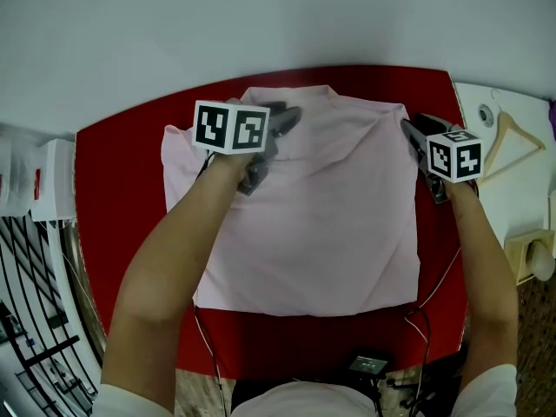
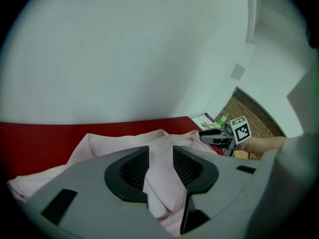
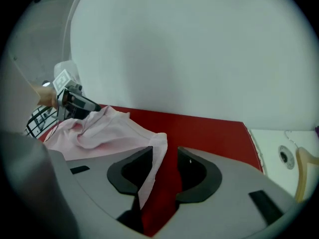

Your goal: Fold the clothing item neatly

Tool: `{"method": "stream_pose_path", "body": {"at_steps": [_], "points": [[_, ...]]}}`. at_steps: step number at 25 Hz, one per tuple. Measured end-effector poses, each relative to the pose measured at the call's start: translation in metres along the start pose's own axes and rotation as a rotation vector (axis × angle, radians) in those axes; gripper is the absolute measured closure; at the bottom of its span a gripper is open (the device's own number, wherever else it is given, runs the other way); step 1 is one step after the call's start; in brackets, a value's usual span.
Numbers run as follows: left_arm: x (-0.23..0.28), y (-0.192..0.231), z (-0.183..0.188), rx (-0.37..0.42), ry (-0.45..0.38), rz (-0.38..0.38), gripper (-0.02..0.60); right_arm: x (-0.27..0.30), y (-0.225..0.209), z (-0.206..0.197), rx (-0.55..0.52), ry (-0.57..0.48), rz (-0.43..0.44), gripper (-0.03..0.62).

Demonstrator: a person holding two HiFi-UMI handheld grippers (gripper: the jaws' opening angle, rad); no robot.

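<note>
The shirt (image 1: pixel 304 224) lay centre frame on the table (image 1: pixel 113 198). Left gripper (image 2: pixel 160 156) and right gripper (image 3: pixel 165 154) stood open, cloth loose between the jaws, so an edge might slip out, skewing the fold.

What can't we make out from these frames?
- Left gripper grip: in the left gripper view, the pink garment fills the gap between the jaws. Pressed or loose, unclear.
- Garment's top left part: in the head view, covered by the left gripper itself.
- Garment's near hem: outside both gripper views.
- Hanger: in the right gripper view, cut off at the picture's edge.
</note>
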State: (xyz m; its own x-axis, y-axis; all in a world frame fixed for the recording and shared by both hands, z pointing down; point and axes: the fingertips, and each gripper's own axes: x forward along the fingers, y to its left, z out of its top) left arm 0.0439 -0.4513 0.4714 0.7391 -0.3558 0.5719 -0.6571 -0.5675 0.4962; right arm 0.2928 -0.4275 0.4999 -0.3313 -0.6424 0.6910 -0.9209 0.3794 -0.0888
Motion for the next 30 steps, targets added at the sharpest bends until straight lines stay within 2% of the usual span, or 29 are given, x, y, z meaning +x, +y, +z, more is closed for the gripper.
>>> {"method": "stream_pose_path", "body": {"at_steps": [5,9,12,18,25,30], "points": [[-0.039,-0.017,0.012,0.047,-0.052,-0.044,0.451,-0.023,0.016,0.016,-0.096,-0.038,-0.022,0.459],[-0.074,-0.023,0.012,0.092,-0.096,-0.057,0.451,-0.034,0.052,0.031,-0.188,-0.073,-0.019,0.461],[-0.101,-0.021,0.002,0.111,-0.110,-0.059,0.451,-0.034,0.098,0.034,-0.265,-0.073,0.019,0.461],[-0.146,-0.005,-0.025,0.152,-0.106,-0.051,0.451,-0.021,0.208,0.028,-0.492,-0.054,0.121,0.461],[-0.185,0.040,-0.060,0.121,-0.092,-0.006,0.452,0.015,0.315,0.014,-0.745,-0.011,0.203,0.461],[-0.203,0.067,-0.076,0.098,-0.093,0.016,0.452,0.044,0.377,0.014,-0.838,0.003,0.275,0.462]]}}
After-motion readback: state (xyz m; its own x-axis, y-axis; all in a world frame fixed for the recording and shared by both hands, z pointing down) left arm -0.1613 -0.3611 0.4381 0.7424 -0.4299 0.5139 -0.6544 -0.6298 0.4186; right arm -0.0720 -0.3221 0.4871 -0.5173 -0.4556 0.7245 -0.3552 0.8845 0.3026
